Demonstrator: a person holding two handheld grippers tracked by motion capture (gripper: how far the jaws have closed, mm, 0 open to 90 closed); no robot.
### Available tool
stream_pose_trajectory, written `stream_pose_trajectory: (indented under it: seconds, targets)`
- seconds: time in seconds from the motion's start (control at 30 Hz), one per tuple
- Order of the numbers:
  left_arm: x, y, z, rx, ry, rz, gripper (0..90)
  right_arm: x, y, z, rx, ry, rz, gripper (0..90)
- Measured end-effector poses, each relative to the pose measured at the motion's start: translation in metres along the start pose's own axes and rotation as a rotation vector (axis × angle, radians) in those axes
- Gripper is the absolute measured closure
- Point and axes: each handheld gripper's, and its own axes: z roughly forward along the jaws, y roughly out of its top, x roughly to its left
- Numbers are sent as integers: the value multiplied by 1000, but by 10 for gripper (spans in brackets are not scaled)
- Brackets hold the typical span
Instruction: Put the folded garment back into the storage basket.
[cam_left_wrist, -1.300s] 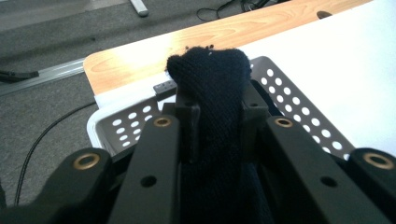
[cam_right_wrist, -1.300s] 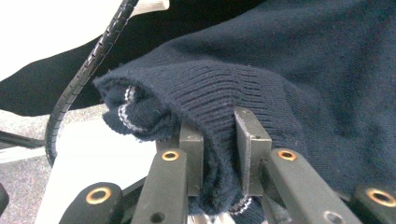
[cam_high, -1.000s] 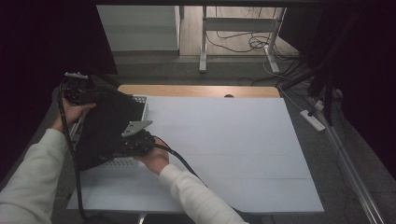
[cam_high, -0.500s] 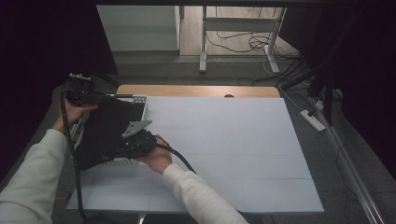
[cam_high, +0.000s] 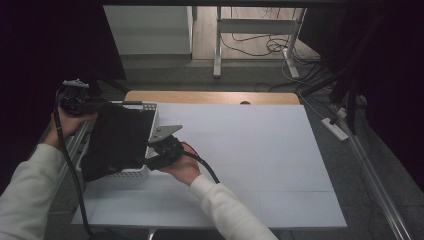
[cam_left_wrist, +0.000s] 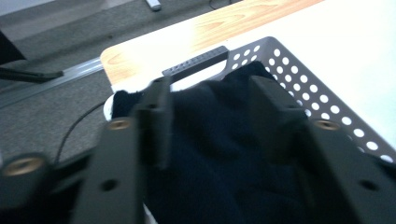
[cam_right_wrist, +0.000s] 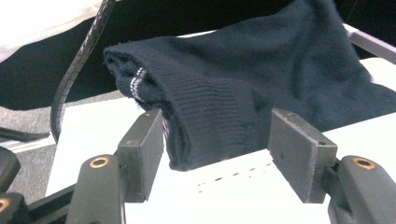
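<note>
A dark navy knit garment lies folded over a white perforated basket at the table's left side. My left gripper is at the basket's far left corner. In the left gripper view its jaws stand apart over the garment, having just been closing, with cloth between them. My right gripper is at the basket's right side. Its jaws have just been opening and stand open around the garment's ribbed folded edge, above the basket rim.
The white table top stretches to the right of the basket, with a wooden strip along its far edge. A power strip lies on the floor at the right. A metal rail runs along the table's left edge.
Both grippers have let go of the garment and drawn slightly away from it, the left one to the left, the right one to the right. The garment has settled lower on the basket.
</note>
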Motion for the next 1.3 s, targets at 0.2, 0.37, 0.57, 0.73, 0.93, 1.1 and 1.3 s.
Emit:
stream_pose_trajectory:
  seconds: [0.2, 0.37, 0.57, 0.73, 0.93, 1.1, 1.3]
  targets:
    - [8, -7, 6, 27, 75, -33, 883, -5, -11, -19, -3, -22, 18, 360]
    - [22, -11, 22, 54, 121, -68, 884, -10, -21, -32, -4, -48, 38, 363]
    - [28, -13, 45, 126, 129, -78, 884, -15, -28, -44, -3, -74, 53, 368]
    - [29, -15, 61, 183, 125, -84, 885, -16, -32, -52, -7, -86, 56, 373]
    - [29, -16, 68, 200, 125, -89, 884, -15, -35, -60, -14, -89, 61, 374]
    - [25, -13, 44, 135, 113, -84, 884, -16, -37, -68, -20, -96, 61, 374]
    - [5, -18, 15, 77, 63, -59, 884, -19, -45, -81, -28, -108, 71, 374]
